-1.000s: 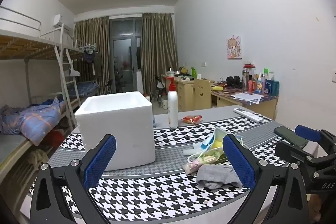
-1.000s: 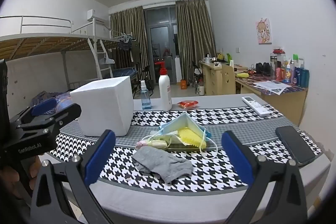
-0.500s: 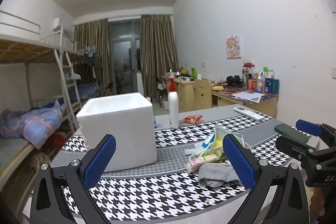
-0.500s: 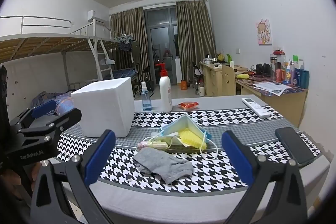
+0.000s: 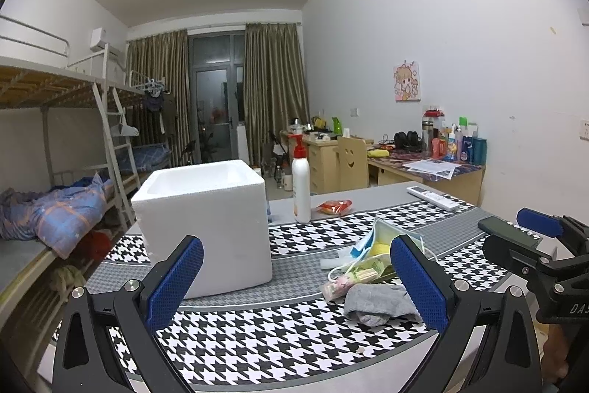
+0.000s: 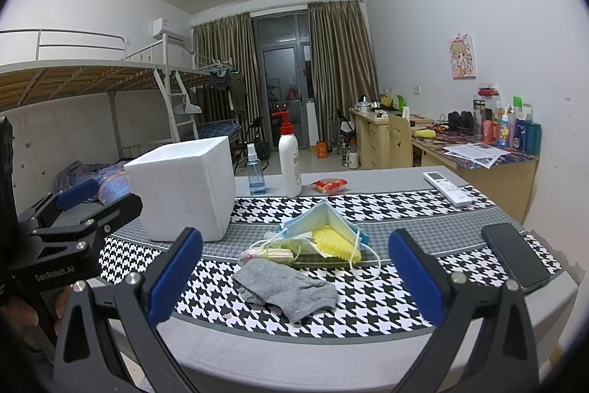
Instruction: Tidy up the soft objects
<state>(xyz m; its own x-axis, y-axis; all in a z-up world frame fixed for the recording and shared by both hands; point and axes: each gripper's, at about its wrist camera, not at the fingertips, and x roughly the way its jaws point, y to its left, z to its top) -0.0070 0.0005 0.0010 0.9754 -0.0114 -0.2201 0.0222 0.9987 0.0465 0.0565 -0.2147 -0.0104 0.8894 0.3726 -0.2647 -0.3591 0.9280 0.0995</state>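
My jaws: left gripper [image 5: 296, 277] and right gripper [image 6: 294, 271] both wide, empty.
Risk: grey sock [image 6: 287, 290] touches mask [image 6: 324, 227] straps; lifting may drag them.
Destination: foam box [image 6: 184, 186], far left.

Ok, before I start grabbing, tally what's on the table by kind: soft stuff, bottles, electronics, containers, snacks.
Soft items: 3 (grey fabric sock, blue face mask, yellow knobbly sponge)
Bottles: 2 (white pump bottle, clear blue spray bottle)
Electronics: 2 (white remote control, black phone)
Containers: 1 (white foam box)
Snacks: 1 (red packet)
Total: 9
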